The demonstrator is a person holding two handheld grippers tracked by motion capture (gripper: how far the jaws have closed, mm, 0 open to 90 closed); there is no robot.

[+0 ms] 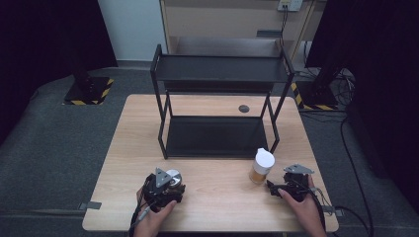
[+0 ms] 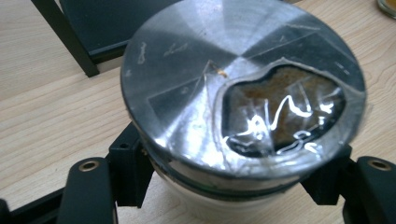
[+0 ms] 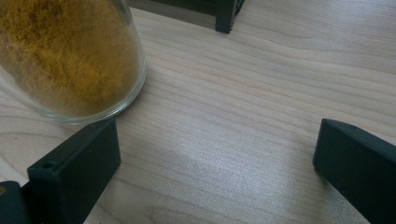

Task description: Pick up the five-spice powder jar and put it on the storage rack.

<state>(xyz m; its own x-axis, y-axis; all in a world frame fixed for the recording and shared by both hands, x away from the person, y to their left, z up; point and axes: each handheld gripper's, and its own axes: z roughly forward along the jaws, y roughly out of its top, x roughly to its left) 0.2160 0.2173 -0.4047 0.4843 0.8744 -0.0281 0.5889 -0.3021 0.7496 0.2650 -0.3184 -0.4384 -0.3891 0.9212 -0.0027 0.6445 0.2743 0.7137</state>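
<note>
A squat jar with a round silver lid [image 2: 196,56] sits between the jaws of my left gripper [image 2: 229,184], which is shut on its sides; a taped window in the lid shows brown spice. In the high view this silver-lidded jar [image 1: 173,176] rests on the table near the front left, with the left gripper [image 1: 171,184] around it. A taller glass jar of yellow powder [image 1: 261,167] with a white cap stands at front right. My right gripper [image 1: 276,186] stays open just right of it. In the right gripper view the yellow powder jar [image 3: 65,56] is beside the left jaw, outside the right gripper [image 3: 215,163].
A black two-tier metal shelf rack [image 1: 221,82] stands at the middle back of the wooden table [image 1: 222,207]; its lower tray [image 1: 170,148] lies flat on the tabletop. A small dark round grommet [image 1: 243,108] is behind it. One rack foot [image 3: 226,18] is just past the powder jar.
</note>
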